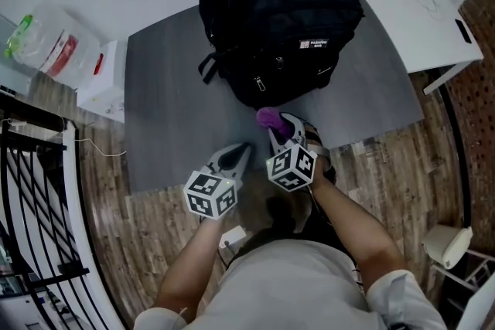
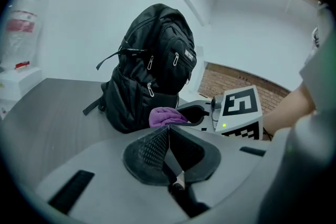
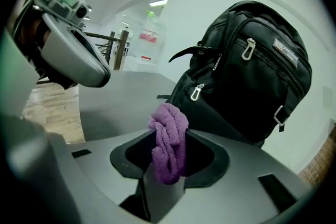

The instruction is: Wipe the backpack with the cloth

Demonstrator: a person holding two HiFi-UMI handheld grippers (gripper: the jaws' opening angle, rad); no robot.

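Observation:
A black backpack [image 1: 280, 11] stands upright at the back of the grey table [image 1: 170, 112]; it also fills the left gripper view [image 2: 149, 65] and the right gripper view [image 3: 252, 71]. My right gripper [image 1: 285, 127] is shut on a bunched purple cloth [image 1: 270, 118], held just in front of the backpack's lower front; the cloth [image 3: 169, 141] hangs between the jaws. My left gripper [image 1: 236, 157] is shut and holds nothing, over the table's near edge, left of the right one. In the left gripper view the cloth [image 2: 165, 116] shows beside the backpack's base.
A white table [image 1: 433, 19] adjoins at the right. A white box [image 1: 104, 81] and a clear plastic container [image 1: 50, 46] sit to the left. A black railing [image 1: 39, 197] runs along the left. Wood floor [image 1: 394, 166] lies below the table's near edge.

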